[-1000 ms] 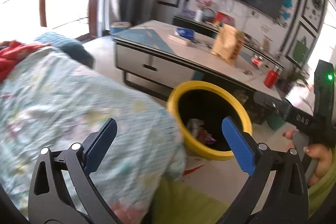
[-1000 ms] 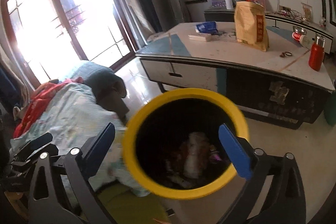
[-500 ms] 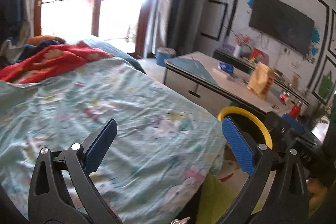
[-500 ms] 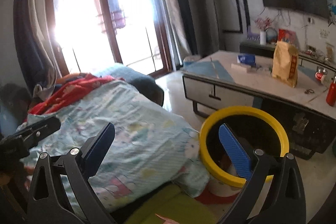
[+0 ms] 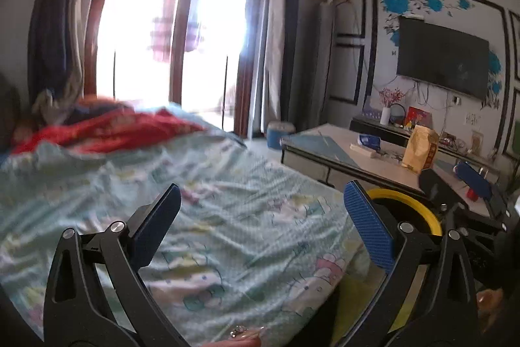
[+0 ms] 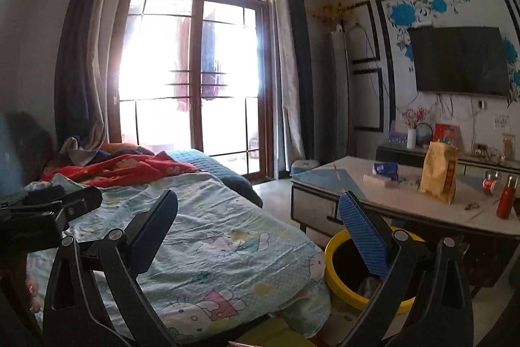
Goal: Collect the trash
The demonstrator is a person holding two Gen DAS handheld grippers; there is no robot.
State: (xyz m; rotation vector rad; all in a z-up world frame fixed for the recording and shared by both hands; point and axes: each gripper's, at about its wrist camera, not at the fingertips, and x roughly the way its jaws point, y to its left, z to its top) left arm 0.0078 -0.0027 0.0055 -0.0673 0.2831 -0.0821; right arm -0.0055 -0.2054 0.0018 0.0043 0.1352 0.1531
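Looking across a bed-like couch spread with a pale cartoon-print blanket [image 6: 208,252], both handheld grippers hover above it with nothing held. A red blanket [image 6: 130,168] lies bunched at the far end, by the bright balcony door. To the right stands a low coffee table [image 6: 406,210] with a yellow paper bag [image 6: 438,171], a red bottle [image 6: 507,197] and a small blue packet [image 6: 385,169] on top. Between couch and table, on the floor, sits the yellow-rimmed trash bin [image 6: 334,269], with some rubbish already inside. The left gripper [image 5: 260,233] has its blue pads spread wide; the right gripper [image 6: 260,233] is likewise spread wide and empty. No loose trash shows clearly on the blanket, so the sensible step is probably to scan slowly, pick one target, and keep the bin within reach.
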